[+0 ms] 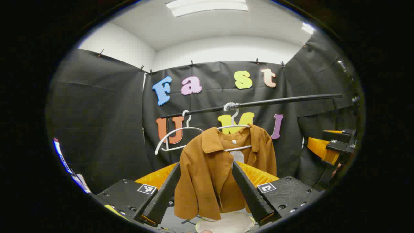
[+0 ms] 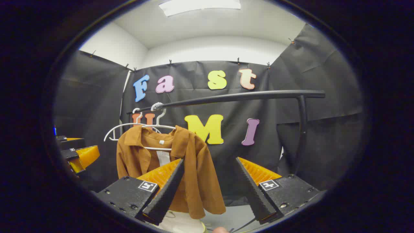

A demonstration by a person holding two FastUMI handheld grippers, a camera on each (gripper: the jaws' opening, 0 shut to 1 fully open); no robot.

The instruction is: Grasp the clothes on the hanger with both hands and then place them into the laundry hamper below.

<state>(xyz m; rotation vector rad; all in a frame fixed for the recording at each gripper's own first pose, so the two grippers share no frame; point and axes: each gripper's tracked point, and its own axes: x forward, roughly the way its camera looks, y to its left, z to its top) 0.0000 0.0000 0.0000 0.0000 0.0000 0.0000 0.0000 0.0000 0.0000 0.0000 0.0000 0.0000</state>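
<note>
We see a rust-brown collared jacket (image 1: 213, 171) w/ short sleeves, hanging open-fronted on a white hanger (image 1: 181, 136) from a black rail (image 1: 284, 100). Left gripper (image 1: 205, 191) & right gripper (image 2: 208, 187) both spread wide, holding nothing; jacket hangs ahead, untouched.

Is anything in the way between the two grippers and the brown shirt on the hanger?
Nothing visible. The left gripper and right gripper are both open, facing the brown shirt on its white hanger, with only open air between.

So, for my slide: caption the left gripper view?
Open left gripper faces a brown jacket on a white hanger.
</note>
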